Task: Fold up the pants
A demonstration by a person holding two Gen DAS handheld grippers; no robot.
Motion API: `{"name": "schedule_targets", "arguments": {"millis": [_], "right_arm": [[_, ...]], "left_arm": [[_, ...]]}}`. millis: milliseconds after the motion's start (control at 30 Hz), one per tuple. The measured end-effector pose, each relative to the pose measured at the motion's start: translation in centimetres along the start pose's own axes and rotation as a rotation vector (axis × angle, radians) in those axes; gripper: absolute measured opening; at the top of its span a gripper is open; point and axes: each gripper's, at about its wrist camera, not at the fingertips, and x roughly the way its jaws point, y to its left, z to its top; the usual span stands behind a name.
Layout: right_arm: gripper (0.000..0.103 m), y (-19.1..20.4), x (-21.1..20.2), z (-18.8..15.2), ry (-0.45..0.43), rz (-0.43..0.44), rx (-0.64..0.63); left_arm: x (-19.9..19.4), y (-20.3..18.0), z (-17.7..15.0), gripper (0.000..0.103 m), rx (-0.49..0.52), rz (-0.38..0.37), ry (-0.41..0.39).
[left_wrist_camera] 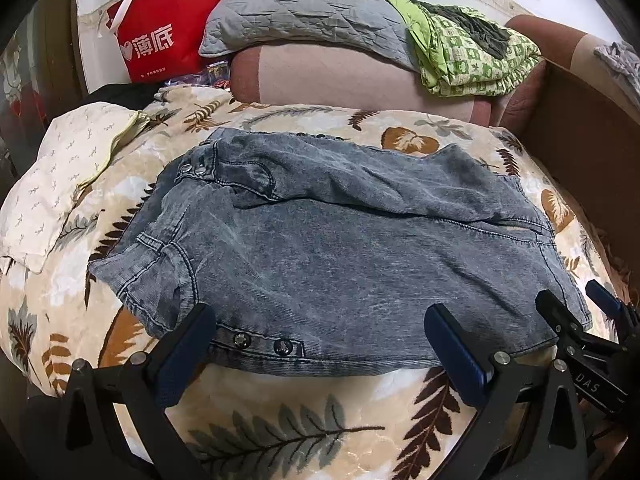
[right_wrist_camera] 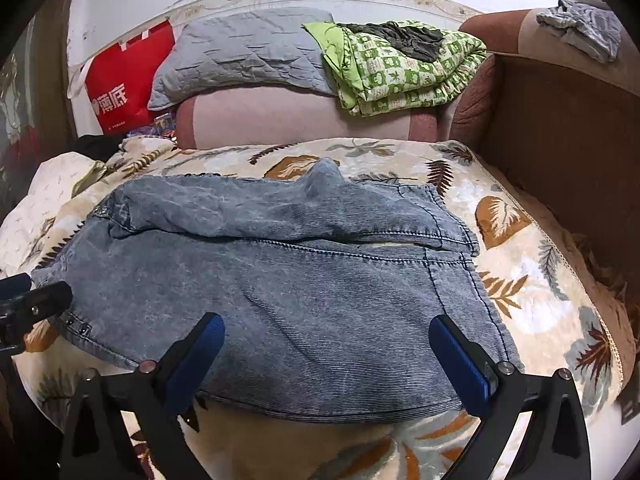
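Note:
Grey-blue denim pants (left_wrist_camera: 340,248) lie folded into a wide bundle on a leaf-patterned blanket (left_wrist_camera: 280,420), with the snap-buttoned hem along the near edge. My left gripper (left_wrist_camera: 320,316) hovers open over the near left part of the pants, nothing pinched between its blue pads. In the right wrist view the same pants (right_wrist_camera: 300,280) stretch across the blanket (right_wrist_camera: 540,300). My right gripper (right_wrist_camera: 327,322) stands open over their near right part. Each gripper shows in the other's view: the right gripper (left_wrist_camera: 574,294) by the right corner, the left gripper (right_wrist_camera: 36,292) by the left corner.
A pink-brown sofa back (left_wrist_camera: 340,80) behind the blanket carries a grey pillow (left_wrist_camera: 304,12) and a folded green quilt (left_wrist_camera: 472,52). A red bag (left_wrist_camera: 160,40) stands at the back left. A white cloth (left_wrist_camera: 60,184) lies left; a brown armrest (right_wrist_camera: 560,140) rises right.

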Motion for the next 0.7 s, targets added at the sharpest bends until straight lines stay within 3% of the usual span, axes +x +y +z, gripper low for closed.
{"name": "schedule_targets", "arguments": {"millis": [700], "right_arm": [[0.103,-0.05,0.02,-0.05,-0.001,0.001,-0.001]], "left_arm": [[0.19,-0.37,-0.28,0.103,0.006,0.0,0.011]]}}
